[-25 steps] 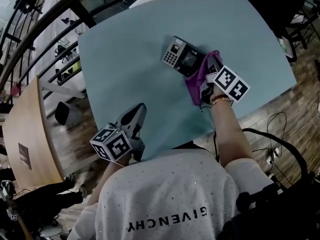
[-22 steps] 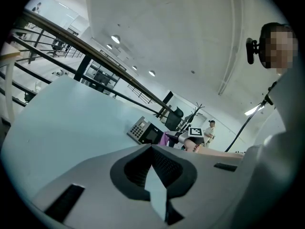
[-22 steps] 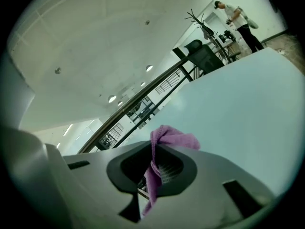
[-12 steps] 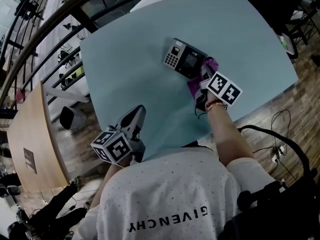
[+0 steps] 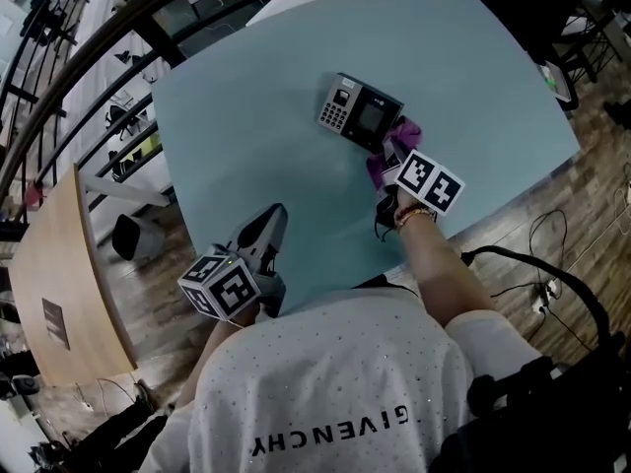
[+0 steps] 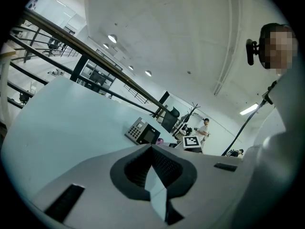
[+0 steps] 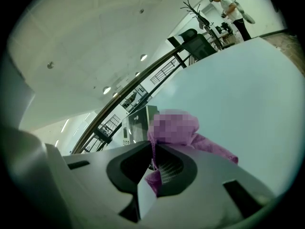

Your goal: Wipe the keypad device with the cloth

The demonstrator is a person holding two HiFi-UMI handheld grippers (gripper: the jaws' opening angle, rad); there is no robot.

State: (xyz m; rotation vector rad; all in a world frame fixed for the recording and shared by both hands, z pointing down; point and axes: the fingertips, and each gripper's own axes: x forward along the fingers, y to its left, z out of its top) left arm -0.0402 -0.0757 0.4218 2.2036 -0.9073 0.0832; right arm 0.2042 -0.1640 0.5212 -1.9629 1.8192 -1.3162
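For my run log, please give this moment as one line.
right gripper: shut on purple cloth, beside keypad device | left gripper: shut, empty

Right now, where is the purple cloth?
In the head view, the purple cloth is clamped in the right hand-held gripper, beside the dark keypad device's right end.

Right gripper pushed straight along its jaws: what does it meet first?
Probably the keypad device, just beyond the cloth that the right gripper holds; the gap between them is hard to judge.
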